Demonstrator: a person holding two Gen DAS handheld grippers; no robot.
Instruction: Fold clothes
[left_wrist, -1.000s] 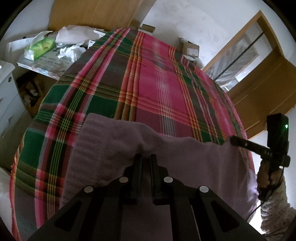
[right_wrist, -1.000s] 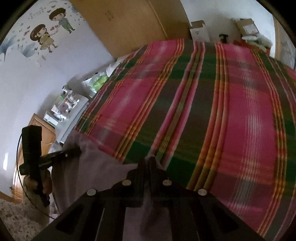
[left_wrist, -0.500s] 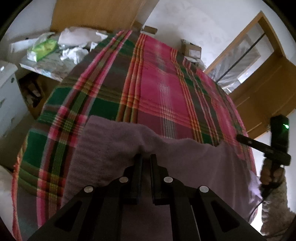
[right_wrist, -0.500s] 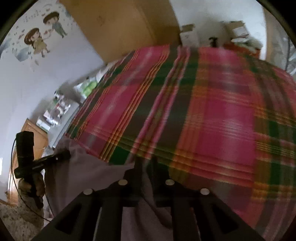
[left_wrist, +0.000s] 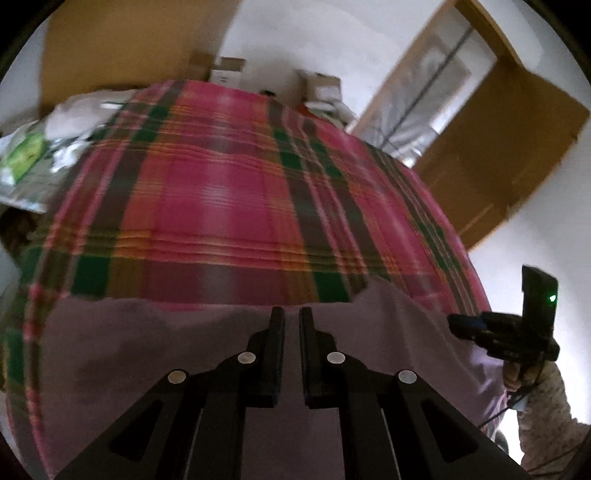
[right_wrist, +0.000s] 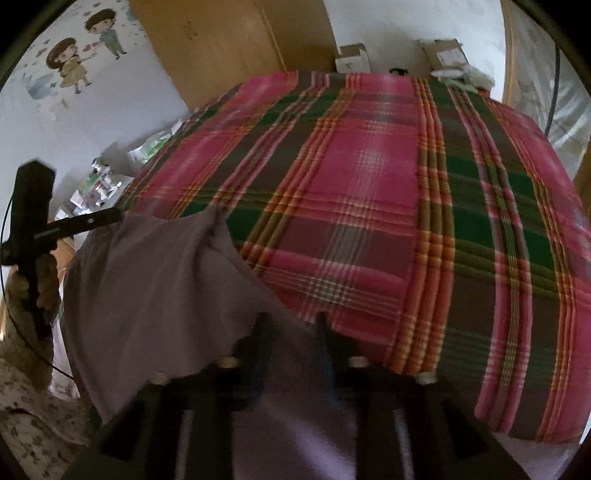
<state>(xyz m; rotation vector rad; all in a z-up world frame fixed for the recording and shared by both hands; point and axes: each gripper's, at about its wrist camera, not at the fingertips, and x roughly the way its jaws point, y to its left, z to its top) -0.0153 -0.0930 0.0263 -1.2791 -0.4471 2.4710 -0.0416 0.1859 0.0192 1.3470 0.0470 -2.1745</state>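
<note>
A mauve garment lies over the near edge of a bed covered by a pink, green and brown plaid blanket. My left gripper is shut on the garment's edge, its fingers almost touching. In the right wrist view the garment hangs in folds toward the left, and my right gripper is open with cloth lying between and over its blurred fingers. Each view shows the other gripper at the garment's far corner: the right gripper in a hand with a patterned sleeve, the left gripper at the left.
Cardboard boxes stand against the wall past the bed's far end. A wooden door is at the right. White bags and clutter crowd the bed's left side. A wooden wardrobe stands behind the plaid blanket.
My right gripper's fingers have spread apart; they were closed on the garment before. Both views have swung, and the garment's edge now sits lower in the left wrist view.
</note>
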